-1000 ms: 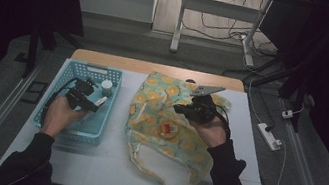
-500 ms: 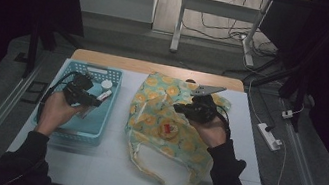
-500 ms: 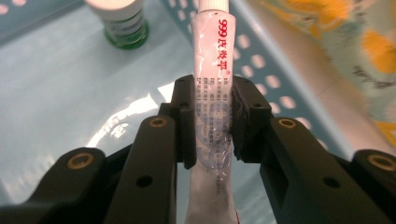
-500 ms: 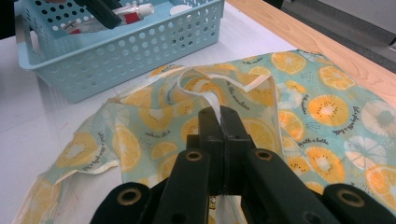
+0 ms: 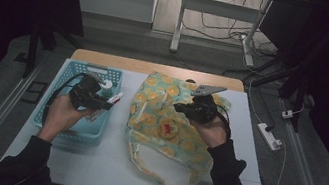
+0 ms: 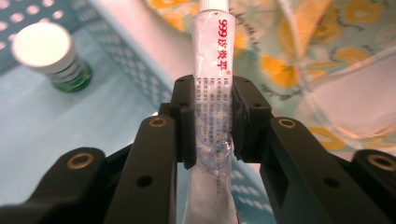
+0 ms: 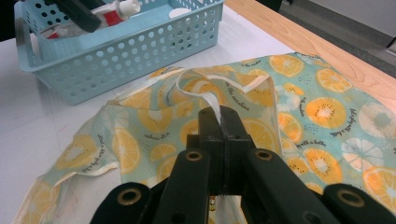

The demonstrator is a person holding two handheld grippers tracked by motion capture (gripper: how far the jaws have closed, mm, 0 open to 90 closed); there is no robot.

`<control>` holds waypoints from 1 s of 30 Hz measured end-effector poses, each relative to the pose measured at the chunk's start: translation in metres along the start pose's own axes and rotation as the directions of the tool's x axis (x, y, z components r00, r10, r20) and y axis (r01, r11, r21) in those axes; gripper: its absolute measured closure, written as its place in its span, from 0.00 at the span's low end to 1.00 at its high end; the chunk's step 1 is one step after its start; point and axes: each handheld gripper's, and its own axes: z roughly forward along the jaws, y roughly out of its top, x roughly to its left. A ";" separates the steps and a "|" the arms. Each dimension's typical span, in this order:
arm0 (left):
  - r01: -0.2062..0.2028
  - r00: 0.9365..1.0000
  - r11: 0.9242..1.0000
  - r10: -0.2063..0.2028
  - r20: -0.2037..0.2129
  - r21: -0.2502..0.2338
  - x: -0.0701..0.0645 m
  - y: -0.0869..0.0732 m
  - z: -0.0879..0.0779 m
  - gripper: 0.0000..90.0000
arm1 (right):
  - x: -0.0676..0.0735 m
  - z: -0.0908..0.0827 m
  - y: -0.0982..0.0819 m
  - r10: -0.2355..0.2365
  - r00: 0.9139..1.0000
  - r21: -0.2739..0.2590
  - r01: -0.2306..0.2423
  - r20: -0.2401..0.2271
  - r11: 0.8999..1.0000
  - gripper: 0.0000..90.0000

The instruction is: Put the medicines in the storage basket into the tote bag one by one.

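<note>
High view dim, dark surroundings, table (image 5: 105, 163) lit from above; both gripper views bright, jaws close-up soft, pinkish cast.

The basket (image 5: 76, 131) sat on the tabletop (image 5: 104, 168), left of the bag (image 5: 165, 138), with a strip of tabletop between them. A bottle (image 5: 106, 86) stood in the basket's far part. The ointment tube (image 6: 212, 70) hung above the basket's right wall, just right of the bottle.
</note>
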 end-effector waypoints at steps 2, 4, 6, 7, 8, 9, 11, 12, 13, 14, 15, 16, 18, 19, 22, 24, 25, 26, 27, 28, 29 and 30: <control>-0.014 1.000 1.000 0.014 0.015 -0.005 -0.006 0.001 0.001 0.81 | 0.000 0.000 0.000 0.000 1.000 0.000 0.000 0.000 1.000 0.99; -0.030 0.999 1.000 0.030 0.032 -0.006 -0.014 0.003 0.002 0.81 | 0.000 0.000 0.000 -0.001 1.000 0.000 0.001 0.000 1.000 0.99; -0.045 0.998 0.999 0.045 0.049 -0.003 -0.021 0.005 0.004 0.81 | 0.000 0.000 0.000 0.000 1.000 -0.001 0.000 0.001 1.000 0.99; -0.054 0.997 0.999 0.054 0.053 -0.002 -0.025 0.006 0.005 0.81 | 0.000 0.000 0.000 0.000 1.000 0.000 0.000 0.001 1.000 0.99; -0.064 0.996 0.998 0.064 0.061 0.001 -0.028 0.007 0.006 0.81 | 0.000 0.000 0.000 0.000 1.000 0.000 0.000 0.000 1.000 0.99; -0.072 0.995 0.997 0.072 0.068 0.002 -0.032 0.009 0.007 0.81 | 0.000 0.000 0.000 0.000 1.000 0.001 0.000 0.000 1.000 0.99; -0.092 0.993 0.996 0.091 0.076 -0.001 -0.039 0.011 0.008 0.80 | 0.000 0.000 0.000 -0.001 1.000 0.001 0.001 -0.001 1.000 0.99; -0.099 0.992 0.995 0.099 0.080 -0.003 -0.042 0.013 0.008 0.81 | 0.000 0.000 0.000 -0.002 1.000 0.002 0.002 -0.001 1.000 0.99; -0.106 0.991 0.994 0.106 0.085 -0.002 -0.045 0.014 0.009 0.80 | 0.000 0.000 0.000 -0.002 1.000 0.001 0.002 -0.001 1.000 0.99; -0.112 0.990 0.994 0.112 0.090 -0.001 -0.048 0.016 0.010 0.81 | 0.001 0.000 0.000 -0.002 1.000 0.001 0.002 -0.001 1.000 0.99; -0.123 0.988 0.992 0.122 0.094 -0.001 -0.051 0.017 0.011 0.81 | 0.001 0.001 0.000 -0.002 1.000 0.001 0.002 0.000 1.000 0.99; -0.129 0.987 0.992 0.129 0.098 -0.003 -0.054 0.018 0.012 0.80 | 0.001 0.001 0.000 -0.002 1.000 0.001 0.002 0.001 1.000 0.99; -0.138 0.984 0.990 0.138 0.113 -0.004 -0.058 0.022 0.016 0.81 | 0.001 0.001 0.000 -0.002 1.000 0.004 0.002 0.001 1.000 0.99; -0.144 0.983 0.990 0.144 0.116 -0.005 -0.060 0.023 0.017 0.81 | 0.001 0.002 0.000 -0.001 1.000 0.004 0.001 0.000 1.000 0.99; -0.157 0.979 0.988 0.157 0.127 -0.006 -0.067 0.028 0.022 0.81 | 0.001 0.004 -0.001 -0.005 1.000 0.010 0.005 0.000 1.000 0.99; -0.169 0.976 0.986 0.168 0.136 -0.004 -0.071 0.032 0.024 0.81 | 0.001 0.003 -0.002 -0.004 1.000 0.009 0.004 0.002 1.000 0.99; -0.175 0.975 0.984 0.174 0.140 -0.003 -0.074 0.033 0.026 0.81 | 0.001 0.003 -0.002 -0.004 1.000 0.008 0.004 0.001 1.000 0.99; -0.182 0.973 0.983 0.180 0.144 -0.003 -0.076 0.035 0.028 0.81 | 0.001 0.003 -0.001 -0.004 1.000 0.007 0.004 0.002 1.000 0.99; -0.189 0.971 0.982 0.187 0.149 -0.002 -0.079 0.037 0.029 0.81 | 0.001 0.002 -0.001 -0.005 1.000 0.003 0.005 0.003 1.000 0.99; -0.192 0.970 0.981 0.190 0.154 -0.003 -0.082 0.039 0.032 0.81 | 0.000 0.002 -0.001 -0.003 1.000 0.000 0.003 0.002 1.000 0.99; -0.200 0.967 0.980 0.197 0.161 -0.001 -0.084 0.040 0.034 0.81 | 0.000 0.002 -0.001 -0.004 1.000 0.001 0.004 0.003 1.000 0.99; -0.205 0.965 0.979 0.202 0.166 0.001 -0.086 0.042 0.036 0.81 | 0.001 0.002 -0.001 -0.004 1.000 0.003 0.004 0.003 1.000 0.99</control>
